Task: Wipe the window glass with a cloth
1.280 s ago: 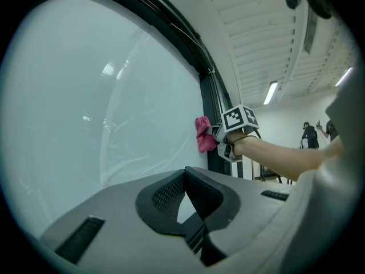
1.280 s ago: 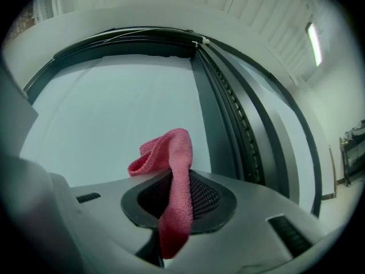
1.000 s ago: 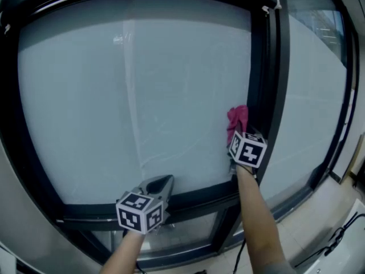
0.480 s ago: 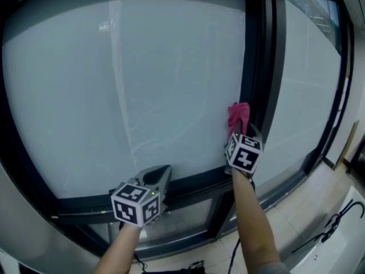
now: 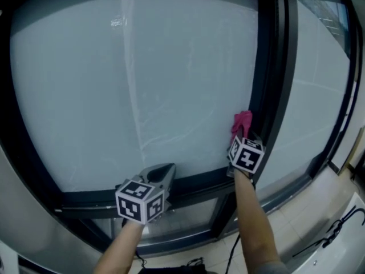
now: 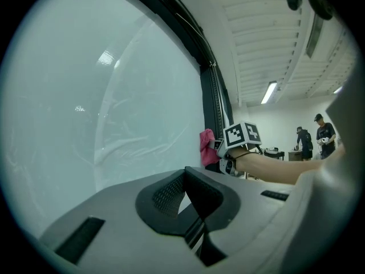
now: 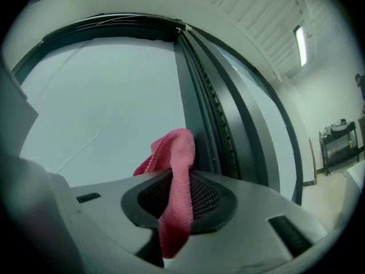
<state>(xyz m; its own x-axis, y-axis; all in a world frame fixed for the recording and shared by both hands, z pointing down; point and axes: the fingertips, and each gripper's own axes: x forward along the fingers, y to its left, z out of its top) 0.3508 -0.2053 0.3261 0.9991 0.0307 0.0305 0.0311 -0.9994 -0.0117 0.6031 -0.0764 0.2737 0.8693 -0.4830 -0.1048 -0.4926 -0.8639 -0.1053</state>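
Observation:
The window glass [image 5: 142,79] is a large pale pane in a dark frame. A pink cloth [image 5: 242,123] is pressed on the pane's right edge, beside the vertical frame bar. My right gripper [image 5: 242,136] is shut on it, and in the right gripper view the cloth [image 7: 178,173] hangs out between the pads. My left gripper [image 5: 164,173] is low at the pane's bottom edge, shut with nothing in it. In the left gripper view, the left gripper [image 6: 185,182] points at the glass [image 6: 97,107], with the cloth [image 6: 206,147] farther along.
A dark vertical frame bar [image 5: 274,84] splits the pane from a second pane [image 5: 319,79] to the right. The bottom frame rail [image 5: 194,184] runs under both grippers. Cables lie on the floor [image 5: 336,230]. People stand in the far room [image 6: 319,131].
My right gripper has slid the cloth a little down the pane's right edge. The left gripper has stayed at the bottom rail. The head view has shifted slightly.

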